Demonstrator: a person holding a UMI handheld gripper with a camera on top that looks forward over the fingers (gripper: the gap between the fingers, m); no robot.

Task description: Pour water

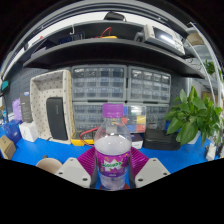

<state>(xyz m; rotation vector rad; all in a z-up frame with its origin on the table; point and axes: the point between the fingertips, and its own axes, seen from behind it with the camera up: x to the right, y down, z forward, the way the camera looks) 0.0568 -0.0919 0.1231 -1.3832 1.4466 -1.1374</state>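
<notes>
a white box with a dark front (52, 104) stands at the left on the blue worktop (45, 150), with clear drawer cabinets (98, 84) just right of it on the back shelf. the claw (113, 170) is closed on a clear water bottle (113, 145); both purple pads (88, 160) press its sides, so it sits upright between the fingers, pale purple cap (113, 110) on. a clear cup (136, 119) stands beyond it. a leafy green plant (194, 114) is at the right.

The gripper (112, 170) squeezes a water bottle (113, 150) (purple cap) over a blue table (40, 150), near a plant (192, 115).
</notes>
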